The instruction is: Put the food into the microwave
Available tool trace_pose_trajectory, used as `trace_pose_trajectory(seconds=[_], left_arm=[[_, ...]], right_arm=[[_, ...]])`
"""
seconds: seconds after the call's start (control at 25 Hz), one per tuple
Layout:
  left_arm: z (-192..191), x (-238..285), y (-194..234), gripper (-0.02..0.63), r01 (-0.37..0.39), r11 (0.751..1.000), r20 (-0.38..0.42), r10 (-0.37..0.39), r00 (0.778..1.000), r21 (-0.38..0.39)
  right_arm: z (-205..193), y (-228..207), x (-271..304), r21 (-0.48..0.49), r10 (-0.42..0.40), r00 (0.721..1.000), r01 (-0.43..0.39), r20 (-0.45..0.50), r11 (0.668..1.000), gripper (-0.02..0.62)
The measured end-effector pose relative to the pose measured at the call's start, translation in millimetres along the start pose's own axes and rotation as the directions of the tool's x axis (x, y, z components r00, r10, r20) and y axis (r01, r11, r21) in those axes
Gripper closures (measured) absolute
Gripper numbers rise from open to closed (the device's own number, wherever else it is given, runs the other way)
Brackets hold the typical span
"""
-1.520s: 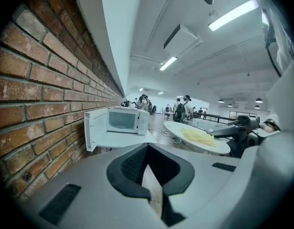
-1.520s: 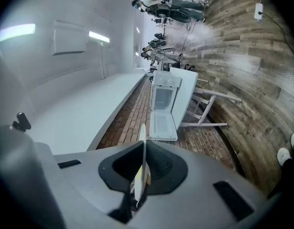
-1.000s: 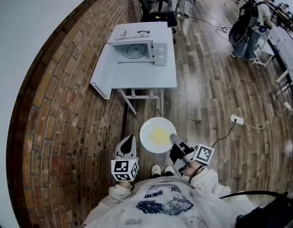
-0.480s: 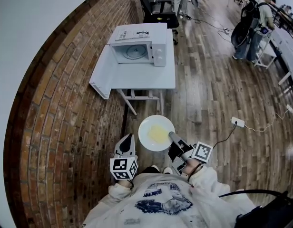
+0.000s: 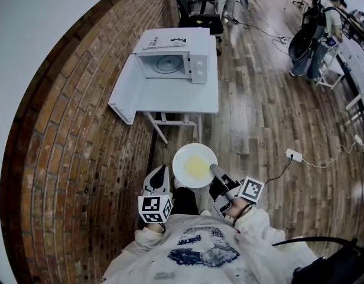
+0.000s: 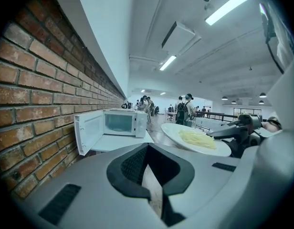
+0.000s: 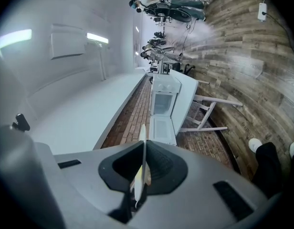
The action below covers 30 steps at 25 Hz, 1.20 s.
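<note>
A white plate (image 5: 194,165) with pale yellow noodles (image 5: 198,168) hangs in the air in front of the person. My right gripper (image 5: 214,171) is shut on the plate's right rim; the rim shows edge-on between its jaws (image 7: 141,173). My left gripper (image 5: 159,177) is beside the plate to its left, shut with nothing in it, apart from the plate (image 6: 194,138). The white microwave (image 5: 171,58) stands ahead on a white table (image 5: 176,93), its door (image 5: 130,92) swung wide open to the left and its inside (image 6: 119,122) showing.
A brick wall (image 5: 75,135) runs along the left. The floor is wooden planks (image 5: 270,111). A black chair (image 5: 194,10) stands behind the table. A power strip with a cable (image 5: 294,152) lies at the right. A person with a backpack (image 5: 312,34) stands far right.
The person has stepped a little toward the table; one leg now shows under the plate. The plate stays held in the right gripper, and the left gripper keeps its place beside it.
</note>
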<state>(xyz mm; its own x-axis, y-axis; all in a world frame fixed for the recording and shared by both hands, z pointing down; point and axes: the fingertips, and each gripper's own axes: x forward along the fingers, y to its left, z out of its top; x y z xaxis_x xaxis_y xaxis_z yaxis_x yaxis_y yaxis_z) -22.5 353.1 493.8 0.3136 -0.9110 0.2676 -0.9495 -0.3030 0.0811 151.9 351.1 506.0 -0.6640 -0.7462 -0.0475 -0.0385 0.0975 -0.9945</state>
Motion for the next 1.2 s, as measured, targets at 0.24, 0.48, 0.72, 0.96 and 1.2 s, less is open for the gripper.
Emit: trace_pose_trajectory(seconds=[0.24, 0.48, 0.72, 0.96, 1.2], left_arm=[[5.9, 37.3, 24.3, 0.598, 0.012, 1.000, -0.003, -0.012, 1.000, -0.003], [20.4, 84.6, 62.8, 0.598, 0.032, 0.999, -0.005, -0.032, 0.999, -0.003], [42.2, 126.8, 106.1, 0.598, 0.054, 0.999, -0.005, -0.054, 0.999, 0.003], [55.3, 162.9, 140.8, 0.598, 0.085, 0.996, -0.006, -0.085, 0.996, -0.002], [64.9, 194.0, 170.6, 0.598, 0.115, 0.993, -0.011, -0.115, 0.993, -0.003]], right_arm=[[17.8, -6.3, 37.5, 0.001, -0.009, 1.000, 0.009, 0.014, 1.000, 0.571], [37.4, -11.9, 91.7, -0.003, -0.019, 0.999, 0.019, 0.032, 1.000, 0.571], [50.8, -12.9, 150.6, -0.010, -0.029, 0.999, 0.030, 0.043, 1.000, 0.571], [60.5, -14.7, 197.8, -0.013, -0.043, 0.997, 0.044, 0.067, 0.999, 0.571], [69.1, -17.6, 234.3, -0.019, -0.058, 0.994, 0.061, 0.097, 0.998, 0.571]])
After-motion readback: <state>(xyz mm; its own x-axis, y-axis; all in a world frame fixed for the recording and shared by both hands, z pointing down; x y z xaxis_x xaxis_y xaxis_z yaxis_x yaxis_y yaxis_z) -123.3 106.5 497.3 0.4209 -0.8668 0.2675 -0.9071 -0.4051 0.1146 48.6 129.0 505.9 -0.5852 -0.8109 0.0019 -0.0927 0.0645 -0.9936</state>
